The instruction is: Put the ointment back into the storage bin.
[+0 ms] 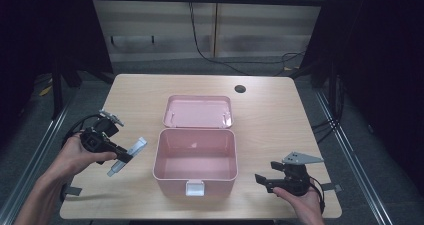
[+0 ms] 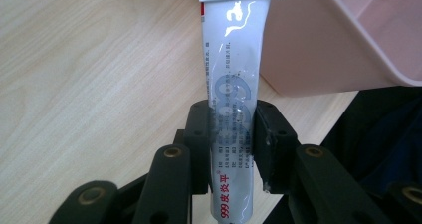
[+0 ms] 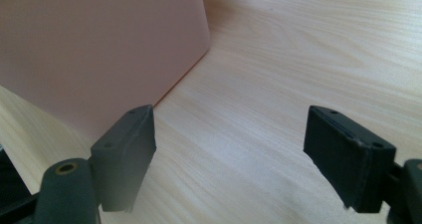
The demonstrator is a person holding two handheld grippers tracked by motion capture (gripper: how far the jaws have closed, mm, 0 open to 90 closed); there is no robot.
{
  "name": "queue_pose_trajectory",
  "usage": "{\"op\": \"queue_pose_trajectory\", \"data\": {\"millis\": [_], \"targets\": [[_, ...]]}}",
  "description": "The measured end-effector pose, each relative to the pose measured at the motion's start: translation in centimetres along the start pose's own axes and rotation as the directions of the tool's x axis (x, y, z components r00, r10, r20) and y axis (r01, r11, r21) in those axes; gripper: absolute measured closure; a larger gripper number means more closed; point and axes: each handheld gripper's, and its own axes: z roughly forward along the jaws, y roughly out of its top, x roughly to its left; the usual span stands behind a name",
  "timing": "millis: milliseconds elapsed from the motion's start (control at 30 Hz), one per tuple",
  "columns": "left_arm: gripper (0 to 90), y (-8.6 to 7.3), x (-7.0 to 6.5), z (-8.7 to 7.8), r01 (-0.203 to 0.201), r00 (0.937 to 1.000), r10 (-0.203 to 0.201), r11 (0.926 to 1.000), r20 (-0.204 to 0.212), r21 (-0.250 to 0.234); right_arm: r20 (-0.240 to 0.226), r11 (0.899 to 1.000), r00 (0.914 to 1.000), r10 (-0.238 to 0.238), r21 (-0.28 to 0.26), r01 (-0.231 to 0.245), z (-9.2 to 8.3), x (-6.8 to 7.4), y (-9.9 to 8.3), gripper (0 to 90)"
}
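A white ointment tube (image 2: pixel 231 84) with red and blue print is clamped between the pads of my left gripper (image 2: pixel 231 139), which is shut on it. In the high view that left gripper (image 1: pixel 122 157) holds the tube (image 1: pixel 129 155) above the table, left of the open pink box (image 1: pixel 195 157). The tube's crimped end points toward the box. The box's lid (image 1: pixel 198 111) lies open behind it. My right gripper (image 1: pixel 260 180) rests low at the box's right front corner, open, nothing between its fingers (image 3: pixel 124 154). The pink box wall (image 3: pixel 99 50) stands just left of it.
The light wooden table (image 1: pixel 270 120) has a round cable hole (image 1: pixel 240 89) at the back right. Bare wood lies right of the box. The table's front edge is close to both hands. Cables run along the floor behind.
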Motion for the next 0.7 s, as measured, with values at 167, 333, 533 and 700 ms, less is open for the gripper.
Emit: {"op": "queue_pose_trajectory", "data": {"millis": [167,333,533,700], "targets": [[70.7,0.1,-0.2,-0.8,-0.009,1.0,0.009,0.9999,-0.002,-0.014,0.0,1.0,1.0,0.006,0.0,-0.006,0.0,-0.1,0.0,19.0],[70.7,0.3,-0.6,-1.5,-0.028,0.9996,0.028,0.999,0.008,-0.035,-0.002,1.0,0.9999,0.013,-0.001,-0.013,0.0,-0.1,0.0,18.5],[70.7,0.9,-1.1,-2.1,-0.043,0.999,0.043,0.9985,0.011,-0.035,-0.006,1.0,0.9999,0.011,0.0,-0.011,0.0,-0.1,0.0,18.6],[70.7,1.7,-2.0,-2.5,-0.083,0.9965,0.083,0.9964,0.008,-0.015,-0.007,1.0,0.9999,0.011,0.001,-0.011,0.1,-0.1,0.0,18.6]]}}
